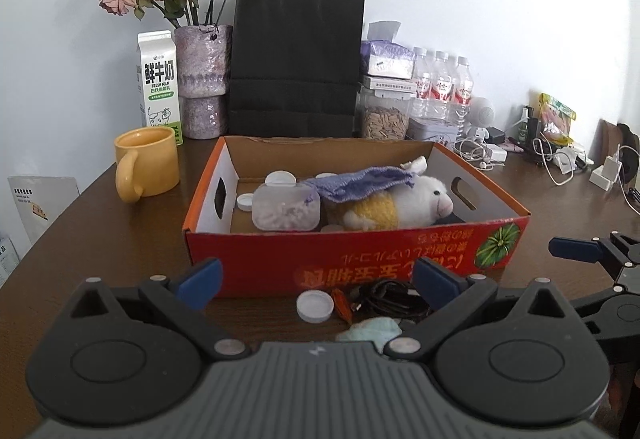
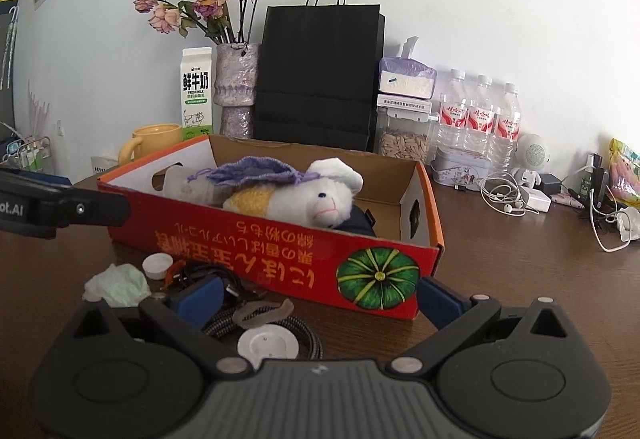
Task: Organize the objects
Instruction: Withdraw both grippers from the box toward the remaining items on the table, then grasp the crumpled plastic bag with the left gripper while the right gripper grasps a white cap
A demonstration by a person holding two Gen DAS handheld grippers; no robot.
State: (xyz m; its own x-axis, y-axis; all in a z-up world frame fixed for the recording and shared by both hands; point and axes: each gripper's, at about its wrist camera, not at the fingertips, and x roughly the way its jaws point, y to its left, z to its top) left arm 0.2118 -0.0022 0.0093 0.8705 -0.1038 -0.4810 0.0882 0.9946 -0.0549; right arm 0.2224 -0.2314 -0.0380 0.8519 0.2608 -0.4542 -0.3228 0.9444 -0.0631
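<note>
A red cardboard box (image 1: pixel 256 259) (image 2: pixel 280 263) stands mid-table. It holds a white and yellow plush toy (image 1: pixel 404 205) (image 2: pixel 304 199), a purple knitted pouch (image 1: pixel 360 183) (image 2: pixel 256 169), a clear plastic container (image 1: pixel 286 207) and white lids. In front of the box lie a white cap (image 1: pixel 315 305) (image 2: pixel 158 265), a black cable bundle (image 1: pixel 394 299) (image 2: pixel 264 323), a crumpled pale tissue (image 1: pixel 370 331) (image 2: pixel 118 285) and a round white disc (image 2: pixel 267 345). My left gripper (image 1: pixel 316 281) is open just before the cap. My right gripper (image 2: pixel 318 297) is open above the cable, empty.
A yellow mug (image 1: pixel 146 167), a milk carton (image 1: pixel 158 107), a vase of dried roses (image 1: pixel 202 79) and a black paper bag (image 1: pixel 296 63) stand behind the box. Water bottles (image 2: pixel 478 115), a seed jar (image 2: pixel 404 139), a tin and tangled chargers (image 2: pixel 508 195) crowd the right.
</note>
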